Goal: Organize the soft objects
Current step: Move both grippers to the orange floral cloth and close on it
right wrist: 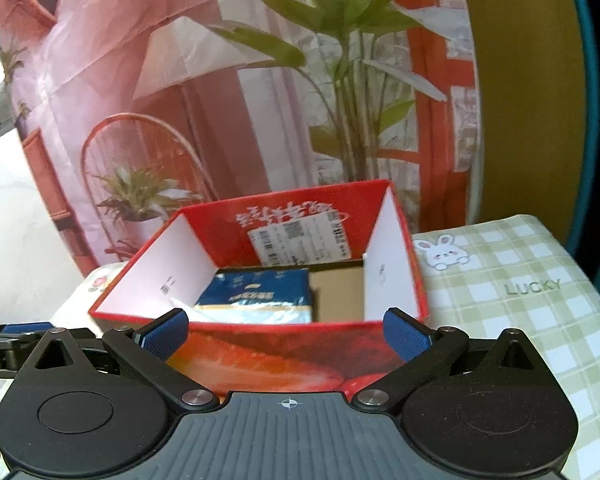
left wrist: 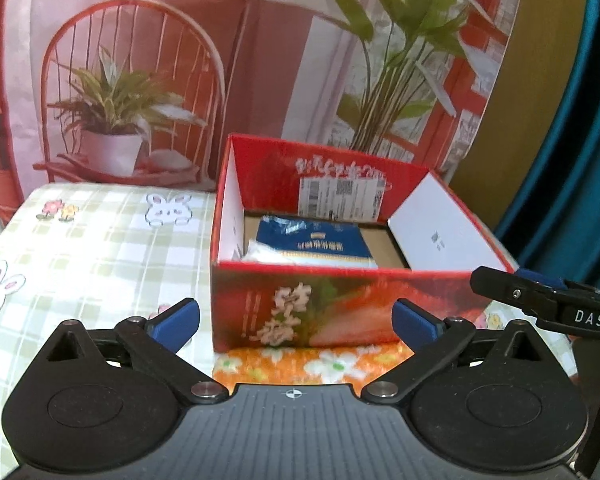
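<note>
- Tissue pack (left wrist: 314, 242), blue and white, lies inside the red box (left wrist: 340, 308), toward its left wall; its near edge is cut off by the box's front rim, and its print is too blurred to read.
- Left claw (left wrist: 296, 324) is spread wide, gripping nothing, with the box front at 12 o'clock.
- Right claw (right wrist: 286, 334) is likewise spread and empty, before the same box.
- At 3 o'clock in the left view, the right claw's finger shows only partly.
- Checked cloth covers the surface (left wrist: 100, 248).
</note>
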Action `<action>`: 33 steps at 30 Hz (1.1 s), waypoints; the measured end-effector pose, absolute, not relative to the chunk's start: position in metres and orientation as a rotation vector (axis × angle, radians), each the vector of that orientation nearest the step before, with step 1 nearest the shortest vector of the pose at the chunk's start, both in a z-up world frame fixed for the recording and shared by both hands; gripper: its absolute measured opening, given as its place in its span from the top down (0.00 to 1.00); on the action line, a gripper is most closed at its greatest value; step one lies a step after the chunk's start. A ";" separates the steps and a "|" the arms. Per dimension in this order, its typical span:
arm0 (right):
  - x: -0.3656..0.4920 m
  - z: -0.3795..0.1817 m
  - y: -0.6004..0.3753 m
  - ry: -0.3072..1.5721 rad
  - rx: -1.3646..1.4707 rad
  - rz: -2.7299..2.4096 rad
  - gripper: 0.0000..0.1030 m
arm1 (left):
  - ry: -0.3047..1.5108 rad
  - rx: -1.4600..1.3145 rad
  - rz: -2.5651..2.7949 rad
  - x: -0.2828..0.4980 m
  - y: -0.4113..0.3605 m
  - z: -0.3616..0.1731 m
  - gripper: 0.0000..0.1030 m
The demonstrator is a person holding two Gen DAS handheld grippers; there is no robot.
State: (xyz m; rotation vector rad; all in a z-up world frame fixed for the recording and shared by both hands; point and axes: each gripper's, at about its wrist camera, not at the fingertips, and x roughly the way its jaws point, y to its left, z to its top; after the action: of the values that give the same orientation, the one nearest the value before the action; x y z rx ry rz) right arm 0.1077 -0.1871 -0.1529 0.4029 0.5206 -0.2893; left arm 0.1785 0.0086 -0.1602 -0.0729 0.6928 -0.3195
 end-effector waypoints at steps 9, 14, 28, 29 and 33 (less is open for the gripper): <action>0.106 -0.165 -0.167 0.557 0.353 -0.242 0.00 | 0.748 -0.082 -0.285 0.170 0.017 -0.177 0.00; 0.105 -0.175 -0.163 0.614 0.375 -0.212 0.00 | 0.774 -0.115 -0.302 0.167 0.022 -0.186 0.00; 0.108 -0.192 -0.154 0.701 0.351 -0.180 0.17 | 0.834 -0.177 -0.333 0.171 0.023 -0.201 0.13; 0.109 -0.193 -0.152 0.709 0.344 -0.166 0.22 | 0.837 -0.182 -0.333 0.172 0.023 -0.202 0.14; 0.113 -0.200 -0.144 0.741 0.332 -0.119 0.31 | 0.849 -0.211 -0.325 0.174 0.028 -0.207 0.21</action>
State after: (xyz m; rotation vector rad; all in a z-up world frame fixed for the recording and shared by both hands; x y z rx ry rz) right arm 0.1127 -0.1442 -0.1999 0.3325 0.7411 -0.1195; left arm 0.1737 0.0277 -0.2068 -0.2107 0.8490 -0.3248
